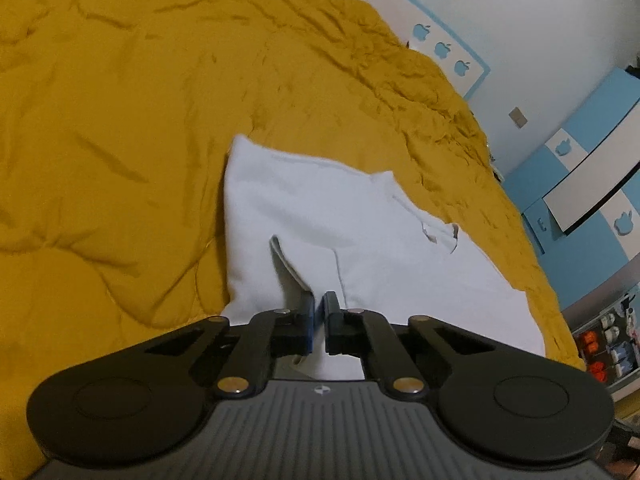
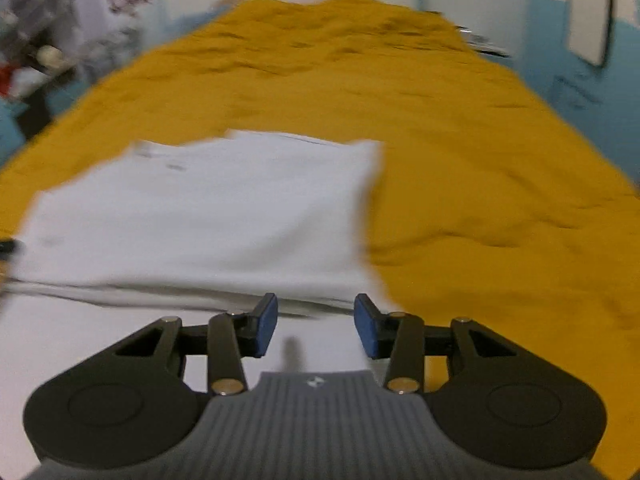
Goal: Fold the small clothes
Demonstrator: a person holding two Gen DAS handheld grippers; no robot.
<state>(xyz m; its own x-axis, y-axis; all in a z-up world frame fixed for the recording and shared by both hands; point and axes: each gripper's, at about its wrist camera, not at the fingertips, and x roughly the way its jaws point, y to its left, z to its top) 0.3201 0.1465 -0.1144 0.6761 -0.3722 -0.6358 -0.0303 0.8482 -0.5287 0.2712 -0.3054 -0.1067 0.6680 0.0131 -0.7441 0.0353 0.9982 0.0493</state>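
A small white garment [image 1: 340, 220] lies on a mustard-yellow quilt [image 1: 120, 120]. In the left wrist view my left gripper [image 1: 319, 312] is shut on a lifted fold of the white garment near its close edge. In the right wrist view the white garment [image 2: 200, 220] lies partly folded, with a folded layer across its far part. My right gripper [image 2: 316, 320] is open and empty, hovering just above the garment's near right part, by its right edge. This view is motion-blurred.
The yellow quilt [image 2: 480, 160] covers the whole bed. A white and blue wall with apple shapes [image 1: 440, 50] lies beyond the bed's far side. Shelves with small items [image 1: 608, 344] stand at the right.
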